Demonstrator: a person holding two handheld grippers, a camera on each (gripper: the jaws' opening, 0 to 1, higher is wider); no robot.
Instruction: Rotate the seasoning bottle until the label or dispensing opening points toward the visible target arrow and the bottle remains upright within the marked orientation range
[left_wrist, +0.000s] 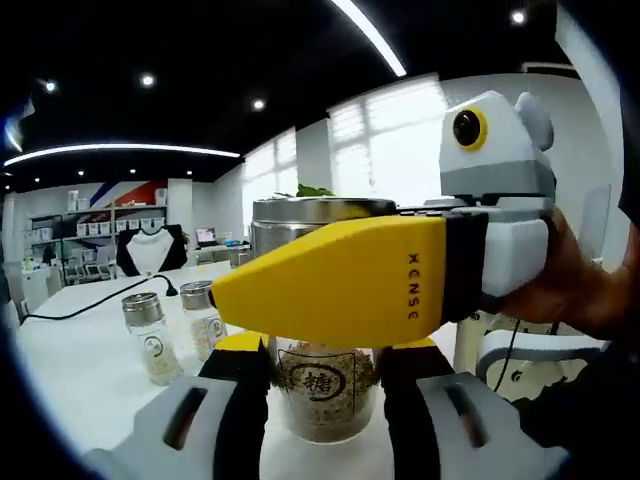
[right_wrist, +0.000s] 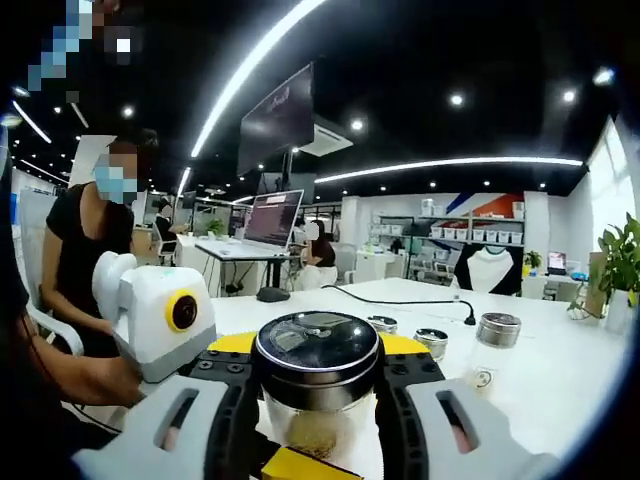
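- Between the left gripper jaws at the bottom centre of the left gripper view stood the seasoning bottle, a clear glass jar with a round printed label facing the camera and pale granules in its lower part; the black pads pressed against its two sides.
- Across the middle of that same view lay the right gripper, its broad yellow jaw crossing in front of the bottle's upper body, a hand holding its white housing at the right edge.
- Seen from the right gripper view, the right gripper's own jaws flanked the same bottle just under its dark steel lid (upright, lid level), apparently closed on its sides.
- Left gripper housing sat at the left centre of the right gripper view, just beside the bottle.
- Two small shakers with steel caps stood on the white table at the lower left of the left gripper view, near each other.
- A black cable ran over the tabletop behind them.
- Further back, a seated person appeared at the left of the right gripper view.
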